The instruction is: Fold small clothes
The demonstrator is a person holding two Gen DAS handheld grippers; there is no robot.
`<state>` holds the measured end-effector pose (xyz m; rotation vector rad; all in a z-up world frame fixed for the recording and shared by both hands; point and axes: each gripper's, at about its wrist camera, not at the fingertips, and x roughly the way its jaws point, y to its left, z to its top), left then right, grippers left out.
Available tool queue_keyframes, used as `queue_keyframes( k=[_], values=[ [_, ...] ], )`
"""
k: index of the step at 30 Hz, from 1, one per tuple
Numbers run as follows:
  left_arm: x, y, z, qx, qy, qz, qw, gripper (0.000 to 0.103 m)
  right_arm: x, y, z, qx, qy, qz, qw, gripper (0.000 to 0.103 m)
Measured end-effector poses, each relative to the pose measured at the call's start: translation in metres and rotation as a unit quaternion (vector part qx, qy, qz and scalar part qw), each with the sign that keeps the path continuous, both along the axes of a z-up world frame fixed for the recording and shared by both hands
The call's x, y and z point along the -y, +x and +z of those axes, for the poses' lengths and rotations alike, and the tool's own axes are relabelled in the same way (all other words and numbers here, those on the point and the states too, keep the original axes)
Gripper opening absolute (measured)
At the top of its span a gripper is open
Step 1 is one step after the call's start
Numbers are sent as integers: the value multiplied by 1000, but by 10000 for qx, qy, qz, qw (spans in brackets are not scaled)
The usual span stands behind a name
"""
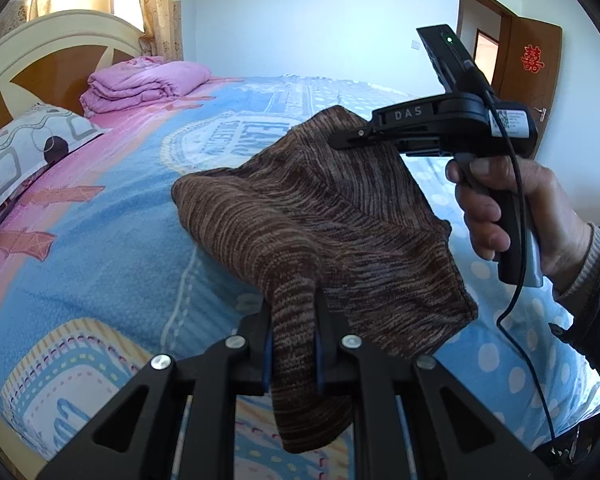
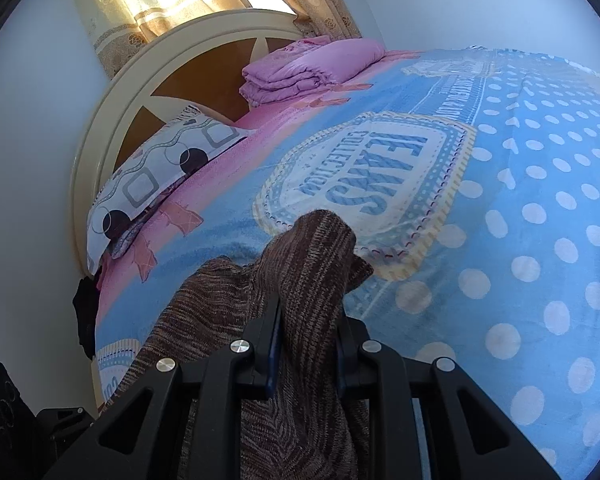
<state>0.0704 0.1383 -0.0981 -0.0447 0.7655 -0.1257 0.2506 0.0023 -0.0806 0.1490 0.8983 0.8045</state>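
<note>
A brown striped knit garment (image 1: 320, 216) hangs between my two grippers above the bed. My left gripper (image 1: 292, 344) is shut on one bunched corner of it at the bottom of the left wrist view. My right gripper (image 1: 340, 140), held in a hand, is shut on the garment's far corner in that same view. In the right wrist view my right gripper (image 2: 306, 348) clamps a fold of the garment (image 2: 312, 264), which drapes down to the lower left.
The bed (image 1: 112, 240) has a blue and pink printed cover with white dots (image 2: 540, 240). A folded pink quilt (image 1: 140, 84) and a patterned pillow (image 1: 24, 148) lie by the headboard (image 2: 112, 128). A brown door (image 1: 536, 68) stands at the right.
</note>
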Motion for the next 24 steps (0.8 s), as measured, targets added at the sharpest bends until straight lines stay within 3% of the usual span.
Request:
queue_keyframes(
  k=[24],
  values=[
    [-8, -6, -39, -280, 118, 222, 9993, 18, -9, 26, -49, -448, -367, -196, 9981, 21]
  ],
)
